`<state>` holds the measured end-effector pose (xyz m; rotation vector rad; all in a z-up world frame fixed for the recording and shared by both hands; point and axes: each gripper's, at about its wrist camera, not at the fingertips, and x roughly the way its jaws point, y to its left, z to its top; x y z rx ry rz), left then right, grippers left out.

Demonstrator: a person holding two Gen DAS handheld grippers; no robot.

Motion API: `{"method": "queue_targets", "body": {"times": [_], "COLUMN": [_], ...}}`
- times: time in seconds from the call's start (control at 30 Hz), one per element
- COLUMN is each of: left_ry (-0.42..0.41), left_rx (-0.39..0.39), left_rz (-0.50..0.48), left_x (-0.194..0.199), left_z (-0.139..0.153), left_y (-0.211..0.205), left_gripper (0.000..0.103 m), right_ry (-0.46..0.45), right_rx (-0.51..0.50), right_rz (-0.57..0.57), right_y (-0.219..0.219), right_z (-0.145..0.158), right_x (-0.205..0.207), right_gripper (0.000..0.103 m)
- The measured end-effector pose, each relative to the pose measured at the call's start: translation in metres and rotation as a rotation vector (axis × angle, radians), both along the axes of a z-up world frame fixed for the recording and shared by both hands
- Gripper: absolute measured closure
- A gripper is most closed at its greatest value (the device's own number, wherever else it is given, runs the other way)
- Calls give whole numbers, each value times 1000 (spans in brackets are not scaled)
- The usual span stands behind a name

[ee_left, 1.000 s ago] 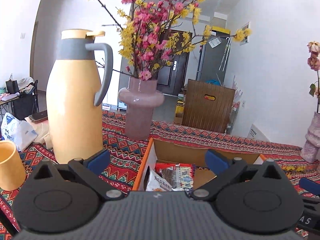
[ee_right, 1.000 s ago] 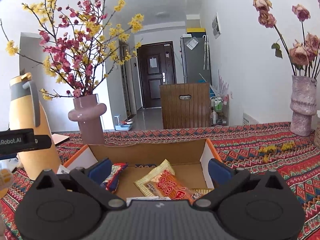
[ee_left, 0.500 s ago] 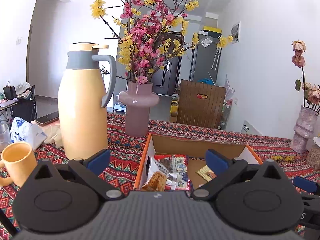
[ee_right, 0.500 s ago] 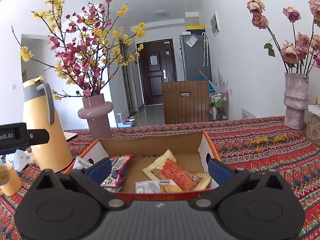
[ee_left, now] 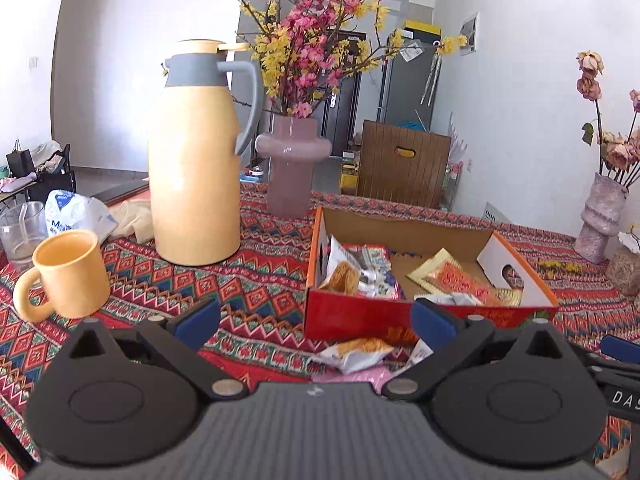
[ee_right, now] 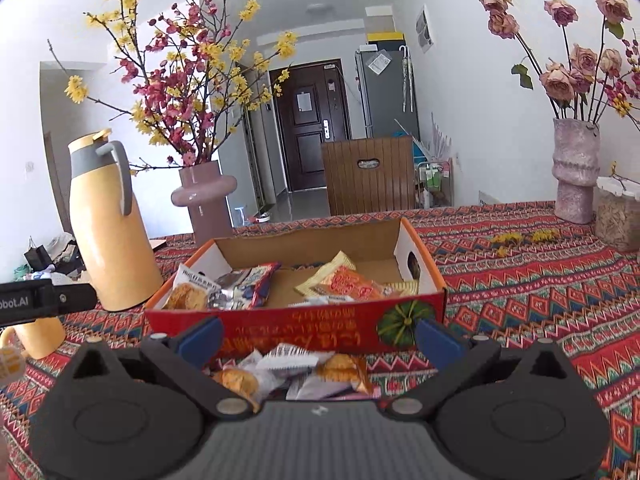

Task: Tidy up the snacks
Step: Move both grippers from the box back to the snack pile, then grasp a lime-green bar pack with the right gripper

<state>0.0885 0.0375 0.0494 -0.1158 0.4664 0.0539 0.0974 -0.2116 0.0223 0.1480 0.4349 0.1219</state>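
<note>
Both tongs stand wide and hold nothing. In the left wrist view the left tongs [ee_left: 316, 318] hover low in the frame over the patterned counter [ee_left: 168, 280], with the snack box [ee_left: 400, 314] at centre right just beyond them. The box holds several packets: a crisp bag and dark wrappers at its left end, an orange packet [ee_left: 452, 280] toward the right. A small heap of loose snacks [ee_left: 356, 354] lies on the counter against the box's near red wall, between the blue fingertips. Left of the box stands a tall yellow jug [ee_left: 196, 176], with a yellow mug [ee_left: 68, 280] at the left edge and a pink vase [ee_left: 292, 168] of blossom behind.

In the right wrist view the right tongs [ee_right: 318, 338] sit low at the centre, right over the same loose snacks [ee_right: 296, 372], which lie in front of the box [ee_right: 296, 328]. A rough vase of roses [ee_right: 576, 176] stands at the right edge, well apart from the box.
</note>
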Motion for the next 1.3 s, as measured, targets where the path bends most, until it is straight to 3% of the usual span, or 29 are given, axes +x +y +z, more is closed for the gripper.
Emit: {"method": "queue_targets", "body": {"times": [0.37,0.57,0.67,0.83,1.07,1.13,1.3], "left_ry": [88,133,153,167,177,182,184], "left_rx": [-23,-34,-49,-76,-85,-87,-91], "left_rz": [-54,-82,-95,-100,-118,-121,-128], "left_x": [-42,-64,-71,-76,-77,-76,-77], "left_z": [-26,-40,-47,-53,-56,-56,-56], "left_y": [26,41,48,58,63,62,60], "left_gripper": [0,0,0,0,0,0,0], "right_ry": [95,257,330,378,444,441,413], "right_rx": [-37,-28,0,53,4,-12,-88], "right_rz": [-21,-38,-37,-35,-81,-84,-77], "right_y": [16,28,35,48,68,69,64], "right_z": [-17,-44,-54,-52,-61,-61,-58], "right_x": [-54,-74,-79,-75,-56,-57,-69], "right_gripper": [0,0,0,0,0,3,38]}}
